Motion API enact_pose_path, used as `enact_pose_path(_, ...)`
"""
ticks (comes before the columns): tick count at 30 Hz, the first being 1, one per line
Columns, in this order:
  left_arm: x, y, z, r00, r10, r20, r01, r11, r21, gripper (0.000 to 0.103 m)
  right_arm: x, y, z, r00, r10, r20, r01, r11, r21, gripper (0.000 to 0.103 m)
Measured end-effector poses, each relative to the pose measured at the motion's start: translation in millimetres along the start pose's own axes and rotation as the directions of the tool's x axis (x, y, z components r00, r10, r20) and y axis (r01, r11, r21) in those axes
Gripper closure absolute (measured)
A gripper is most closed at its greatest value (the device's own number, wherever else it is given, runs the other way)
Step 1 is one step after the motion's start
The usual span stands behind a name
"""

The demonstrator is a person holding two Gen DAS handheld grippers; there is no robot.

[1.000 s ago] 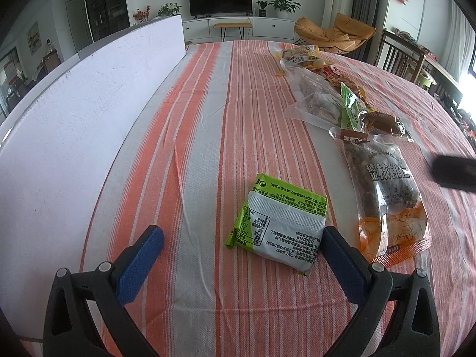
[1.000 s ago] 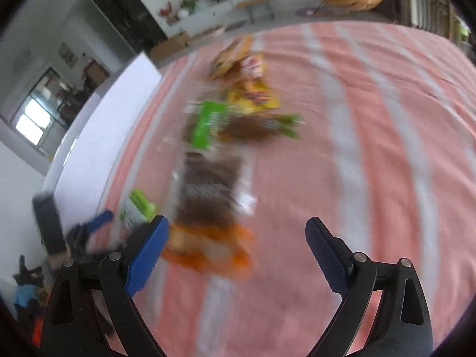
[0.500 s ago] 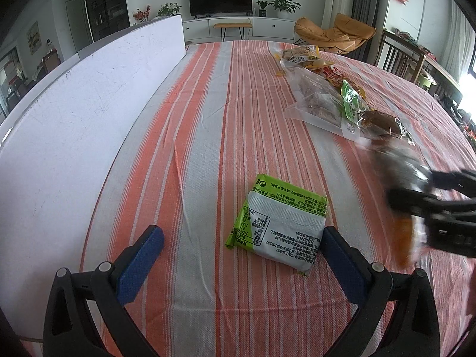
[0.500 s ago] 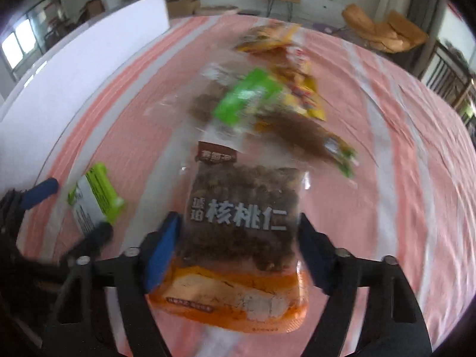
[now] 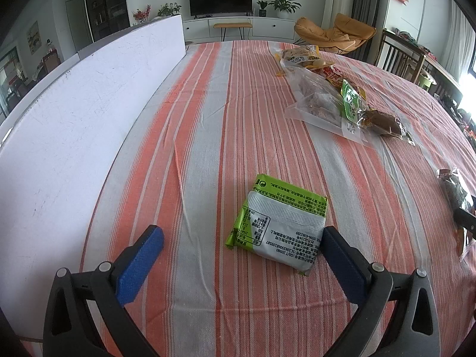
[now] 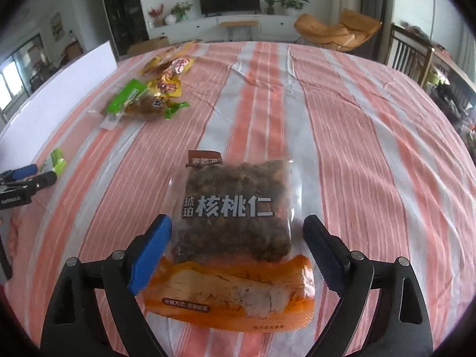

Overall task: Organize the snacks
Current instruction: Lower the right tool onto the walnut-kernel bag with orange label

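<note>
A clear bag of candied walnuts with an orange bottom lies between the blue pads of my right gripper, whose jaws stand wide on either side of it; contact is unclear. The bag's edge shows at the right rim of the left wrist view. My left gripper is open and empty, just above the cloth, with a green and silver snack packet lying by its right pad. A pile of several snack bags lies farther back; it also shows in the right wrist view.
A striped orange and grey tablecloth covers the table. A long white board stands along the left side. Chairs stand beyond the right edge. My left gripper shows at the left of the right wrist view.
My right gripper swung over to the walnut bag, closed in around it and carried it right, away from the green packet. The left gripper and the green packet have not moved.
</note>
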State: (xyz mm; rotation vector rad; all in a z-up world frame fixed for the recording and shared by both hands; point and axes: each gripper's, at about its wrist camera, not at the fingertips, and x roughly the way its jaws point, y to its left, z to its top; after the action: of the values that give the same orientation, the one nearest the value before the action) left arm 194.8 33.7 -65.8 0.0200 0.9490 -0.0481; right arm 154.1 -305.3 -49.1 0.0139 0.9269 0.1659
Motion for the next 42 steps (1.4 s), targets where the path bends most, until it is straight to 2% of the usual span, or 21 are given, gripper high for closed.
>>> enact_pose_path(5, -0.2, -0.2, 0.1, 1.0, 0.0, 0.0, 0.0, 1.0, -0.001, 0.0, 2.5, -2.2, -0.2, 1.0, -0.008, -0.005, 0.008, 1.0, -0.001, 0.008)
enact_pose_path(42, 0.1, 0.2, 0.2, 1.0, 0.0, 0.0, 0.0, 1.0, -0.002, 0.0, 1.5, -1.2, -0.9, 1.0, -0.008, -0.004, 0.008, 1.0, 0.0, 0.008)
